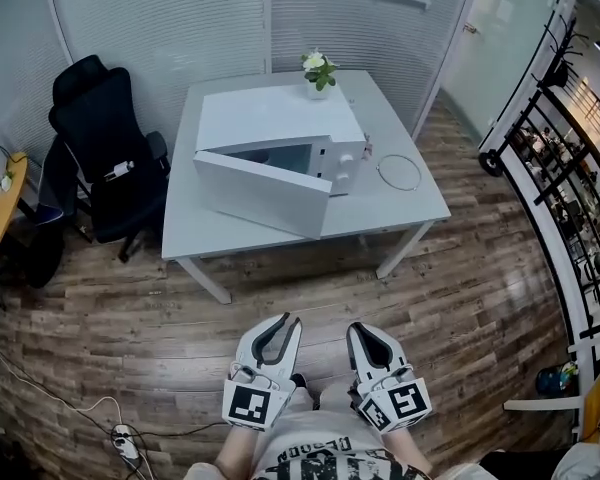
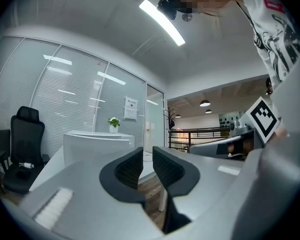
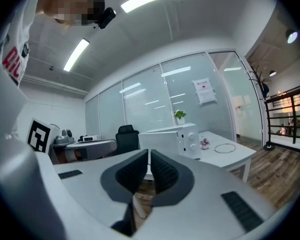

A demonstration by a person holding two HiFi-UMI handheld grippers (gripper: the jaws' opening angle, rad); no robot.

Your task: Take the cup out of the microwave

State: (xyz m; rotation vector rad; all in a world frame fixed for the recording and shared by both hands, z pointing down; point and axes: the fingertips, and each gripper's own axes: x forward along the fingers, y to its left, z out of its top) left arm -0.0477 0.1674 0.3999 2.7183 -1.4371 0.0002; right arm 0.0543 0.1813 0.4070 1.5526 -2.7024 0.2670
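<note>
A white microwave (image 1: 280, 128) stands on the white table (image 1: 405, 208), its door (image 1: 260, 193) swung wide open toward me. No cup shows in the shadowed cavity (image 1: 280, 156). Both grippers are held low over the wooden floor, well short of the table, pointing level at it. The left gripper (image 1: 288, 320) has a narrow gap between its jaws and nothing in it. The right gripper (image 1: 357, 328) has its tips together, empty. The left gripper view (image 2: 147, 154) shows the microwave (image 2: 97, 144) far off, and the right gripper view (image 3: 149, 154) has the microwave (image 3: 172, 139) beyond the jaws.
A small potted plant (image 1: 318, 73) sits behind the microwave and a thin wire ring (image 1: 398, 172) lies at its right. A black office chair (image 1: 105, 148) stands left of the table. A power strip with cables (image 1: 125, 440) lies on the floor at the left. A railing (image 1: 560, 168) runs along the right.
</note>
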